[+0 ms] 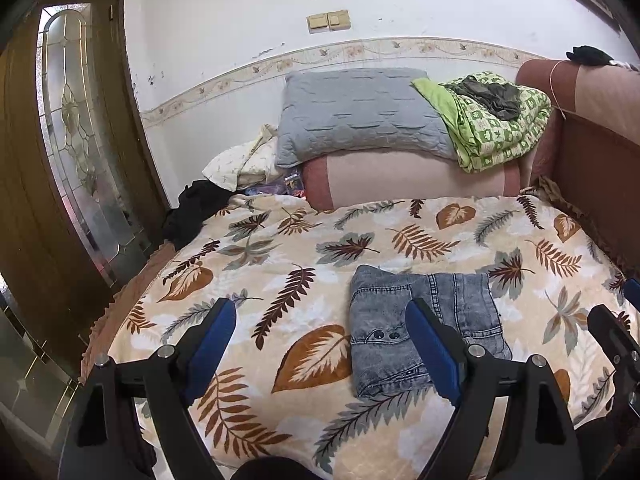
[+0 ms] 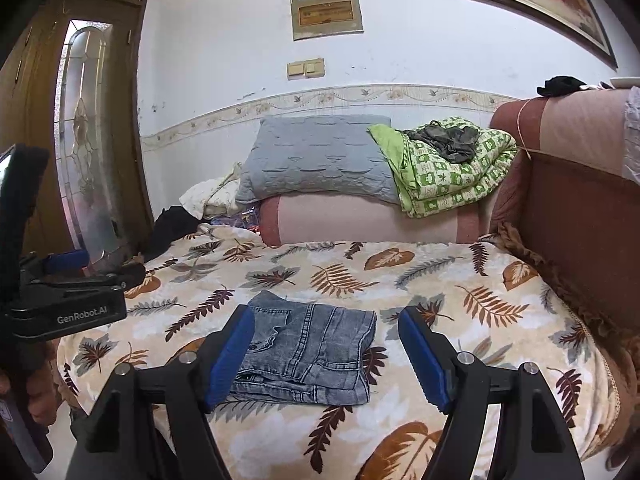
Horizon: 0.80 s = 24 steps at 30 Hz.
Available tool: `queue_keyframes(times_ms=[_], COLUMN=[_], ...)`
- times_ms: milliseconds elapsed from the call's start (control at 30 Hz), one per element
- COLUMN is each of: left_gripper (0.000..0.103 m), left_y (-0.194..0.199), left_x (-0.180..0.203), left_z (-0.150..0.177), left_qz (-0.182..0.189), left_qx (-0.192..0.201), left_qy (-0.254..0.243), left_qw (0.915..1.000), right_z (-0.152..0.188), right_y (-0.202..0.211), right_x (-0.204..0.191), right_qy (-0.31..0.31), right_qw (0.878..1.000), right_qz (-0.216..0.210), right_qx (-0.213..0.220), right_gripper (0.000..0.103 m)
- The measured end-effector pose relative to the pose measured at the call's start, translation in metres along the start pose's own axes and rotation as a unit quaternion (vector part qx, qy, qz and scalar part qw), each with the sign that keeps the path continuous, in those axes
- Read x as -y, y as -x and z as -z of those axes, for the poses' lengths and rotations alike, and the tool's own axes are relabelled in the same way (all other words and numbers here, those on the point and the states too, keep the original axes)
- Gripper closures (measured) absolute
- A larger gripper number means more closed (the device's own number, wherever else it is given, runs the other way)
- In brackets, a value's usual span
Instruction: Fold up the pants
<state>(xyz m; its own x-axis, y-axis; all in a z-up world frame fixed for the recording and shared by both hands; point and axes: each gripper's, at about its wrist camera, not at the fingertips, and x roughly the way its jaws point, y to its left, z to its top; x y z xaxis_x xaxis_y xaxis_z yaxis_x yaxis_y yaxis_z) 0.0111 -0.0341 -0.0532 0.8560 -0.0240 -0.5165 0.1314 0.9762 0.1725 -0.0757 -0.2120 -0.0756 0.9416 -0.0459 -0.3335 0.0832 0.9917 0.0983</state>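
Grey-blue denim pants (image 1: 424, 328) lie folded into a compact rectangle on the leaf-print blanket (image 1: 280, 264); they also show in the right wrist view (image 2: 308, 352). My left gripper (image 1: 324, 344) is open and empty, held above the blanket just left of the pants. My right gripper (image 2: 326, 356) is open and empty, held above the pants, not touching them. The left gripper's body (image 2: 68, 300) shows at the left edge of the right wrist view.
A grey pillow (image 1: 352, 116) and a green patterned quilt (image 1: 500, 120) rest on the pink sofa arm (image 1: 400, 176) behind. The sofa back (image 2: 580, 200) runs along the right. A wooden door with glass (image 1: 72, 140) stands left. Black cloth (image 1: 192, 212) lies at the blanket's far-left corner.
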Motion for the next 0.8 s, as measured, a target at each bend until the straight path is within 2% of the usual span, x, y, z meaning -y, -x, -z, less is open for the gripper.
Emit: queue_keyframes(times_ms=[800], left_gripper=[0.016], left_y=[-0.022], left_x=[-0.004], left_z=[0.006], left_qz=[0.0], left_qx=[-0.023], left_qy=[0.01], left_qw=[0.9997], right_z=[0.008], right_y=[-0.018], right_x=[-0.002], right_qy=[0.003], right_qw=[1.0], right_qz=[0.009], right_qx=[-0.017], right_gripper=[0.025])
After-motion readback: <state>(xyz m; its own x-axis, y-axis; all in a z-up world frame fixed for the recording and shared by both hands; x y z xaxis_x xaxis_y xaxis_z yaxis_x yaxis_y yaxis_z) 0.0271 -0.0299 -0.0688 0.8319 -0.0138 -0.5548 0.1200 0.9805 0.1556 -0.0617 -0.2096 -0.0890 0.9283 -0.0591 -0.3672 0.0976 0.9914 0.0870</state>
